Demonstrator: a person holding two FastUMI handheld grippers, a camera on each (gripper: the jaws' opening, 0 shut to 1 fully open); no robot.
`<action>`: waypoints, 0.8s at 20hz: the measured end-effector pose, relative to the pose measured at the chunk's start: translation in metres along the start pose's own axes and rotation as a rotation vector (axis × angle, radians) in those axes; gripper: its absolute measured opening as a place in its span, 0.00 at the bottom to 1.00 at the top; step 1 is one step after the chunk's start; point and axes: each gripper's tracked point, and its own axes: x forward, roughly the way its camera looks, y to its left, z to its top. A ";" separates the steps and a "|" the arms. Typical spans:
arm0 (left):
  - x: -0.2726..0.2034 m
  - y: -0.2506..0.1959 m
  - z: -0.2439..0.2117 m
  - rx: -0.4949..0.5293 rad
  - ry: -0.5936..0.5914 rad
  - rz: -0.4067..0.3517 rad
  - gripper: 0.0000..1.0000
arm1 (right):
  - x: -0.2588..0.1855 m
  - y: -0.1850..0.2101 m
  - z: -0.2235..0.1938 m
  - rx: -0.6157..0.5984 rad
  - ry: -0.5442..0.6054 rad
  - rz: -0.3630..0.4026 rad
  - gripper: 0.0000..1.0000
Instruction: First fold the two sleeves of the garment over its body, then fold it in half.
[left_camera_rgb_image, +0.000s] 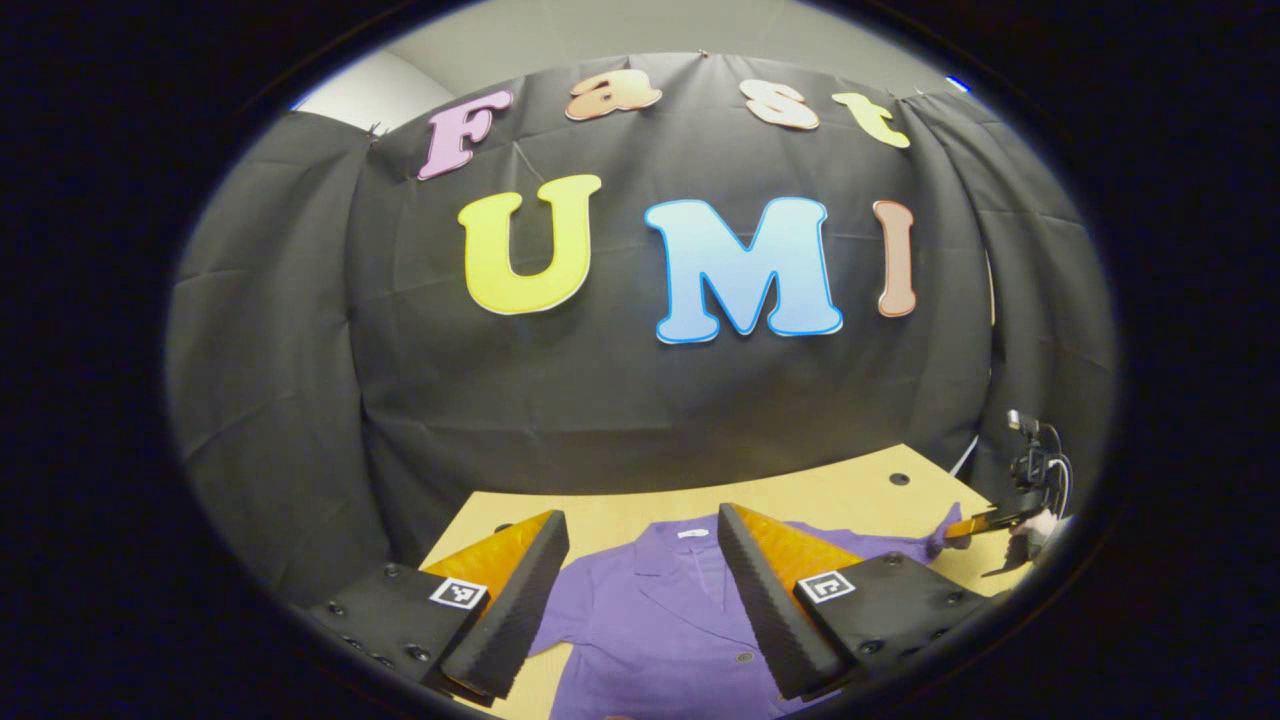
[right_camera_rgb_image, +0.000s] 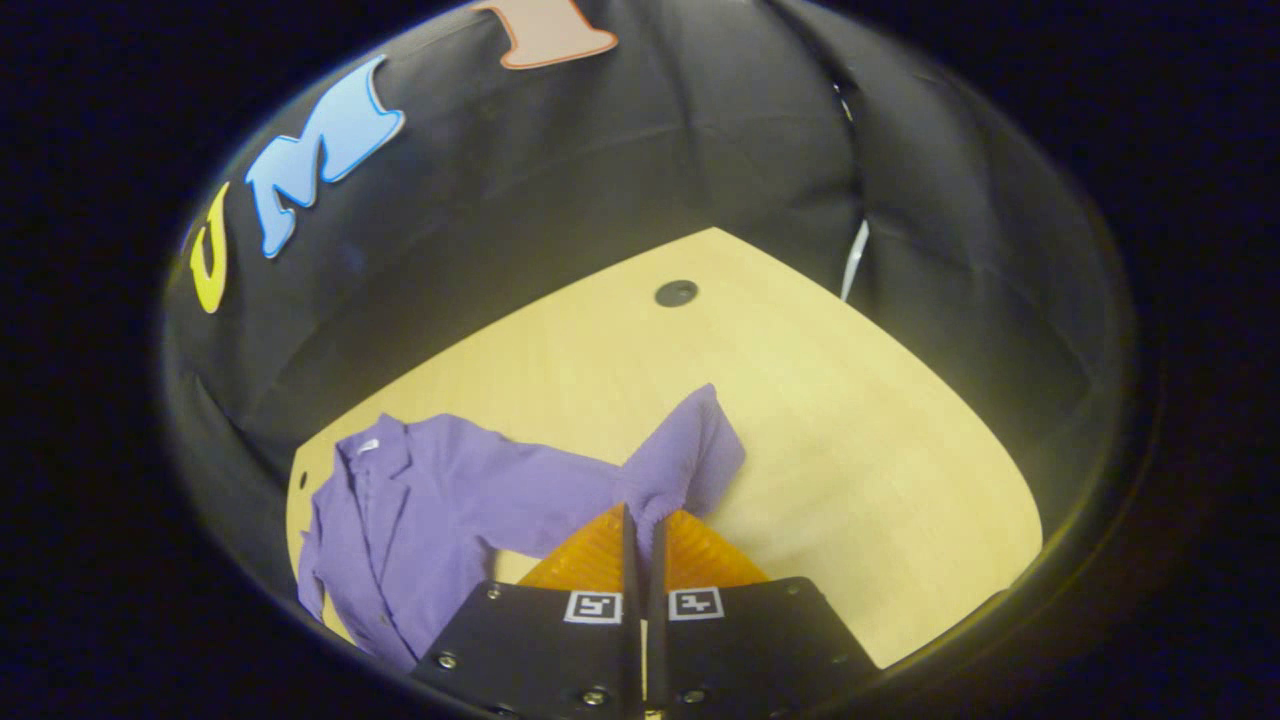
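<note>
Garment (right_camera_rgb_image: 440, 500) flat on wood table (right_camera_rgb_image: 850, 440), black-cloth booth wall (left_camera_rgb_image: 600, 400) behind.

On the pale yellow wood-grain bench (right_camera_rgb_image: 860, 420), the garment (right_camera_rgb_image: 450, 500) is plain purple, while each gripper (left_camera_rgb_image: 640, 600) is black with orange ribbed fingers (left_camera_rgb_image: 520, 545) and black-and-white square markers (left_camera_rgb_image: 458, 593).

The left gripper (left_camera_rgb_image: 640, 575) hangs above the desk (left_camera_rgb_image: 640, 510) with its 2 fingers (left_camera_rgb_image: 515, 610) spread wide apart, nothing between them. The right gripper (right_camera_rgb_image: 640, 525) has its 2 fingers pressed nearly together, pinching the purple sleeve (right_camera_rgb_image: 685, 455) just ahead of its tips. In the left gripper view the right gripper (left_camera_rgb_image: 975, 525) sits far off to the right, tips at that sleeve's end.
</note>
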 end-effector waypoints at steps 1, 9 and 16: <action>-0.002 0.004 -0.001 0.003 -0.002 -0.001 0.99 | 0.001 0.017 0.002 -0.002 -0.005 0.026 0.03; -0.011 0.058 -0.013 0.007 0.000 0.022 0.99 | 0.009 0.154 -0.011 0.038 -0.006 0.195 0.02; -0.022 0.119 -0.033 0.006 0.031 0.070 0.99 | 0.026 0.251 -0.055 0.112 0.039 0.314 0.02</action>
